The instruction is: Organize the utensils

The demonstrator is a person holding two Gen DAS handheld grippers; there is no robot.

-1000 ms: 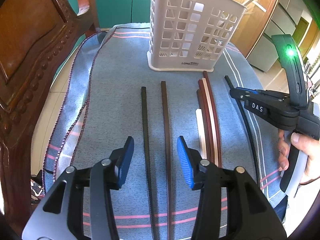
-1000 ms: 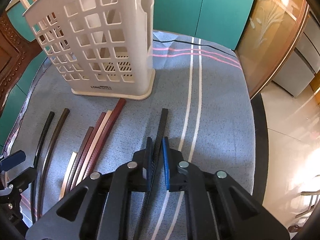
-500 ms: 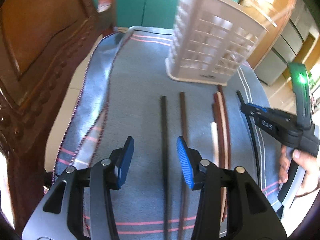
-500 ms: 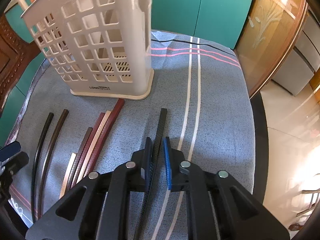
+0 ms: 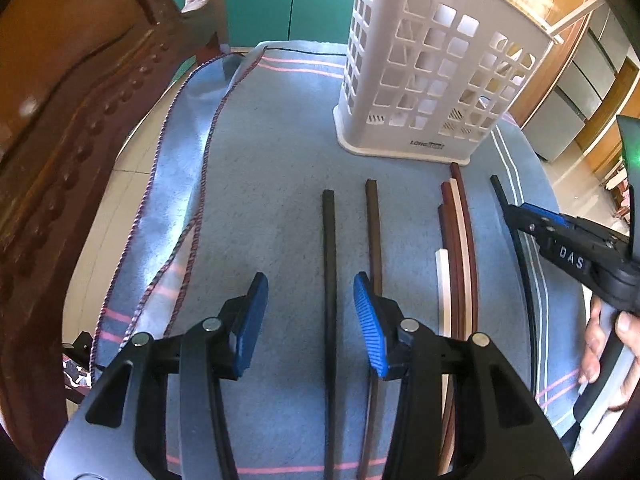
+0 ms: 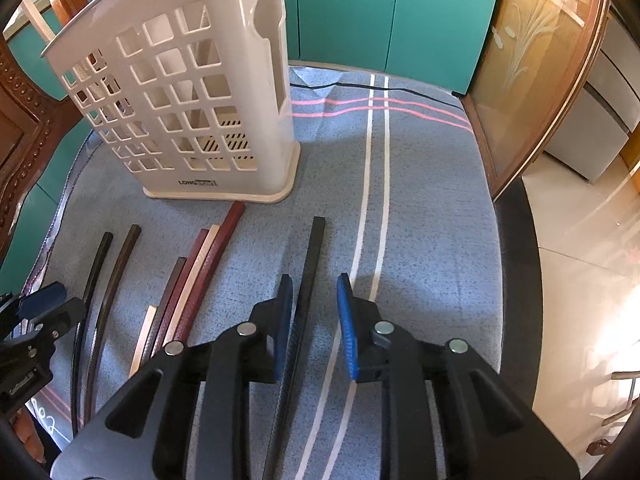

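Blue-grey cloth (image 6: 432, 208) with pink and white stripes covers the table, and a pale plastic basket (image 6: 192, 96) with square holes stands upright at its far side. Chopsticks lie flat on the cloth in front of the basket, all pointing roughly toward it. On the right, a single black chopstick (image 6: 308, 272) lies apart from the others, and it runs between the blue pads of the right gripper (image 6: 314, 316). Those jaws are opening: the left pad sits right against the stick, the right pad stands clear of it, so nothing is clamped. Further left, a tight bundle of dark red and cream chopsticks (image 5: 460, 252) lies with its far end just short of the basket's base. Left of that, a brown chopstick (image 5: 373, 232) and another black chopstick (image 5: 329, 248) lie side by side with a gap between them. The left gripper (image 5: 310, 320) hangs over these two with its jaws apart, gripping nothing; the black one passes between the pads without touching them, and the brown one runs under the right pad. A carved wooden chair (image 5: 60, 120) stands by the table's left edge.
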